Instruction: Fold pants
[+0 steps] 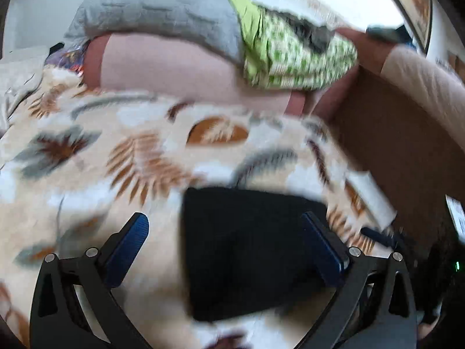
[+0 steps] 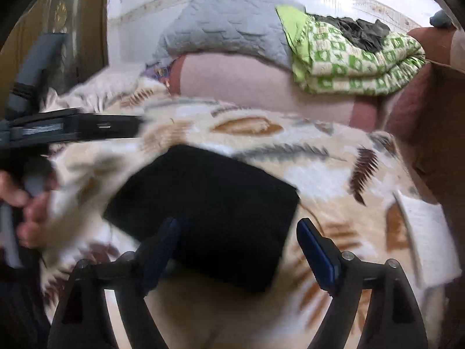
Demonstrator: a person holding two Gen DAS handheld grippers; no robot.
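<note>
**Folded black pants on the patterned bedspread, both sets of fingers spread wide**

The pants (image 2: 203, 218) lie folded into a compact dark rectangle on a bed covered by a cream bedspread (image 1: 116, 151) printed with brown and grey leaves. In the right wrist view the rectangle sits skewed, its longer side running from lower left up to the right, one corner pointing toward the far right. In the left wrist view the same bundle (image 1: 250, 250) reads nearly square, so its long axis cannot be told there. Both views are blurred.

Behind the pants, along the wall, a pink bolster-like cushion (image 2: 261, 87) stretches across the bed. On it rest a grey quilted blanket (image 2: 226, 32) and a folded green-and-white checked quilt (image 2: 357, 64) with a dark garment (image 2: 357, 35) on top. A brown upholstered surface (image 1: 401, 145) borders the bed on the right. Nothing lies over the pants.

The left gripper (image 1: 225, 226) has its fingers wide apart, the right-hand pad over the edge of the pants, gripping nothing. The right gripper (image 2: 238, 232) is also open, its fingers straddling the near part of the bundle without pinching it. A hand (image 2: 26, 203) holding the other tool shows at the left edge of the right wrist view.

No writing is legible.
</note>
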